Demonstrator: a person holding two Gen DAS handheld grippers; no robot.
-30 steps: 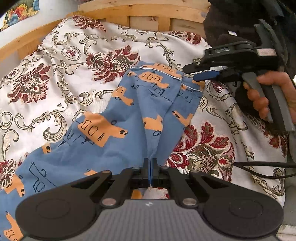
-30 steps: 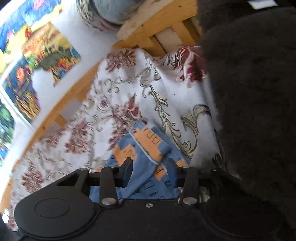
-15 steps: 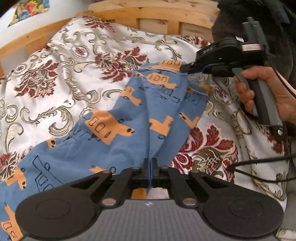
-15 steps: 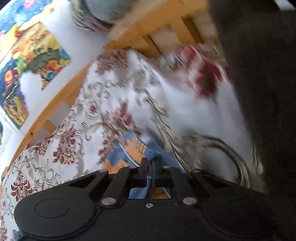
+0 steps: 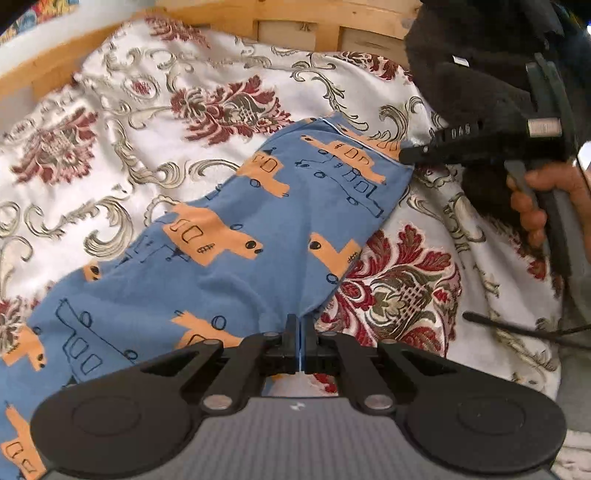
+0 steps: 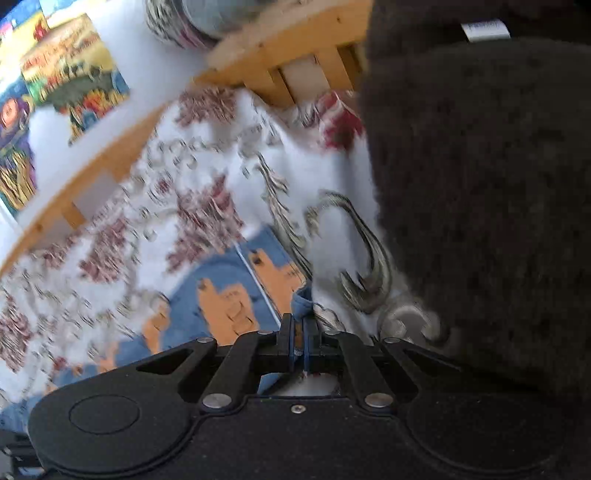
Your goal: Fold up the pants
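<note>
Between both pairs of fingers, left gripper [image 5: 300,345] and right gripper [image 6: 298,341] each pinch an edge of the pants [image 5: 236,236], stretched flat on the bedspread [image 5: 110,110]; next likely a joint carry-over fold.

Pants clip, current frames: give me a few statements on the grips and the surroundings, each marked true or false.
1. The left tool is shut on the edge of the blue pants. True.
2. The right tool is open and clear of the fabric. False: it is shut, with blue cloth pinched between its fingers.
3. The pants lie on a white bedspread with red floral patterns. True.
4. The pants are plain blue. False: they carry orange vehicle shapes.
5. A wooden frame runs behind the bedspread. True.
6. The right tool grips the pants at the middle of a leg. False: it holds a corner by the white-piped hem.
</note>
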